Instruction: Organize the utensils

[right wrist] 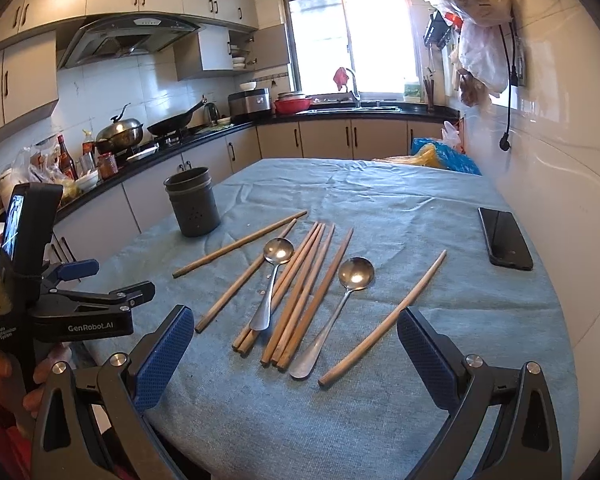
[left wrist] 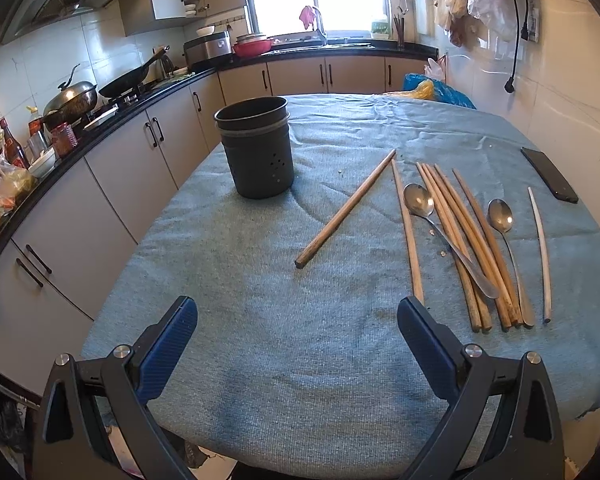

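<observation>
A dark grey utensil holder (left wrist: pixel 258 148) stands upright on the blue tablecloth (left wrist: pixel 280 340); it also shows in the right wrist view (right wrist: pixel 193 207). Several wooden chopsticks (left wrist: pixel 464 240) (right wrist: pixel 300 292) lie on the cloth with two metal spoons (left wrist: pixel 420 202) (left wrist: pixel 500 216) (right wrist: pixel 278 252) (right wrist: pixel 355 274). One chopstick (left wrist: pixel 346 210) lies apart toward the holder, and one pale chopstick (right wrist: pixel 384 318) lies at the right. My left gripper (left wrist: pixel 298 320) is open and empty above the cloth's near edge; it also shows in the right wrist view (right wrist: pixel 108 280). My right gripper (right wrist: pixel 296 328) is open and empty, near the handle ends.
A black phone (left wrist: pixel 550 174) (right wrist: pixel 504 238) lies at the table's right, near the white wall. A blue bag (right wrist: pixel 444 156) sits past the far edge. Kitchen counters with pots, a wok (right wrist: pixel 176 122) and bottles run along the left and back.
</observation>
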Demonstrator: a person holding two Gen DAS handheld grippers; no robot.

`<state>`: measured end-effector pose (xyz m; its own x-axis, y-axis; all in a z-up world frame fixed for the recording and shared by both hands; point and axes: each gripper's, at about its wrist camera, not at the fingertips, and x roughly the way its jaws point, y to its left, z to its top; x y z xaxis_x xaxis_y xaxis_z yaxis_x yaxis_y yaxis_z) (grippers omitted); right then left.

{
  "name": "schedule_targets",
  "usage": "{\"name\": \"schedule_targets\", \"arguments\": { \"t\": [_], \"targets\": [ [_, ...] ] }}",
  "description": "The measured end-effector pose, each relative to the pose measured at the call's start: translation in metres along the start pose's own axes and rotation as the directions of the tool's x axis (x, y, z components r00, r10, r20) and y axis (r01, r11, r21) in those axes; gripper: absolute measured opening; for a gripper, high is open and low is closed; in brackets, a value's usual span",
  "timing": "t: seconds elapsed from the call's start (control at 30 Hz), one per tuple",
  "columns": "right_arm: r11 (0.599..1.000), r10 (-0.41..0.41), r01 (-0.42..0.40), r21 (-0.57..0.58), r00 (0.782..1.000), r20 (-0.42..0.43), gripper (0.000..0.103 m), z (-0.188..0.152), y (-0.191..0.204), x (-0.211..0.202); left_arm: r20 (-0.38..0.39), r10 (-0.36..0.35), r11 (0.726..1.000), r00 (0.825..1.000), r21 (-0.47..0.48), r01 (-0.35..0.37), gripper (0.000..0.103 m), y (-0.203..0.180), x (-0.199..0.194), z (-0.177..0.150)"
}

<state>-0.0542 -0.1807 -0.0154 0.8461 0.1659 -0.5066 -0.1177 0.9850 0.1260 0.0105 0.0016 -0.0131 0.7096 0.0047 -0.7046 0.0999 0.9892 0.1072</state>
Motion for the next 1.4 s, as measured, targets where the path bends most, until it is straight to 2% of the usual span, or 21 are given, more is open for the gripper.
{"name": "schedule_targets", "arguments": {
  "t": [0.37,0.9,1.13,1.27,1.37,1.4],
  "targets": [
    [0.999,0.032,-0.031,0.032,0.999,-0.011,0.103,0.001,-0.003,0.003,0.015,0.005,1.000,1.000,-0.003,-0.005,0.100,0.002,0.004,-0.002],
    [0.998,0.061,-0.060,0.020,0.998,-0.021,0.102,0.004,-0.007,0.002,0.013,0.000,1.000,1.000,-0.005,0.000,0.100,0.003,0.005,-0.002],
    [0.994,0.093,-0.092,0.060,0.996,-0.016,0.102,0.009,-0.020,0.001,-0.008,-0.006,1.000,1.000,-0.006,0.006,0.100,0.002,0.005,-0.002],
    [0.993,0.101,-0.099,0.068,0.995,-0.022,0.102,0.010,-0.025,0.002,-0.036,-0.033,0.999,0.999,-0.017,0.032,0.100,-0.002,0.002,-0.003],
    [0.992,0.108,-0.106,0.069,0.994,-0.028,0.102,0.011,-0.027,0.004,-0.023,-0.021,1.000,1.000,0.004,0.021,0.100,-0.004,0.002,-0.003],
    [0.992,0.111,-0.108,0.067,0.993,-0.033,0.101,0.012,-0.028,0.006,0.002,-0.004,1.000,1.000,0.021,0.004,0.100,-0.006,0.003,-0.002]
  ]
}}
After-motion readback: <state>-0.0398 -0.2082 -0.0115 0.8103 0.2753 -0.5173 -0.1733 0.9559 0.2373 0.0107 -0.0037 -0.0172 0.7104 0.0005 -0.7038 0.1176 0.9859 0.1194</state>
